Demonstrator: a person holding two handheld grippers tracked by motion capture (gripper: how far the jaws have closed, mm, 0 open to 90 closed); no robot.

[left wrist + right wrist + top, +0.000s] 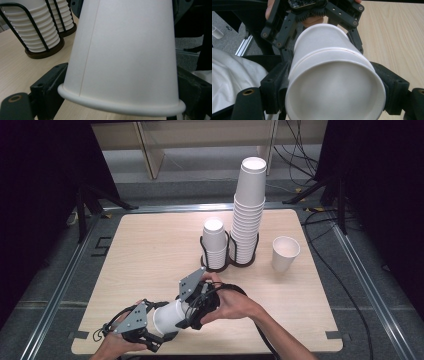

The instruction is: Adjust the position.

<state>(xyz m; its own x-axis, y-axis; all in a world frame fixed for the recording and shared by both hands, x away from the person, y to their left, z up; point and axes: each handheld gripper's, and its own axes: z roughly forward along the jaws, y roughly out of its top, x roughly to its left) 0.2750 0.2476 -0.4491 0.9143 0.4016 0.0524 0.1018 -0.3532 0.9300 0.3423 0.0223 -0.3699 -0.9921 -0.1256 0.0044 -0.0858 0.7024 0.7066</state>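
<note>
Lying on its side low over the near edge of the light wooden bench point(150, 250), white tapered paper cup point(168, 317) spanning the gap between both grippers. Rolled rim end sitting between the black fingers point(48, 87) of the left gripper point(150, 336), one finger on either side of the rim in the left gripper view; whether the pads press on it or stand just off it cannot be told. Narrow base end lodged between the fingers point(273, 86) of the right gripper point(192, 312), closed against the cup wall on both sides in the right gripper view, with a second rim line part-way along the cup suggesting two nested cups. Farther back on the bench, short stack of white paper cups point(215, 245) and tall stack of white paper cups point(248, 205), each upside down in a black wire holder, side by side and touching. Just to their right, single upright white paper cup point(285, 253), standing apart.
</note>
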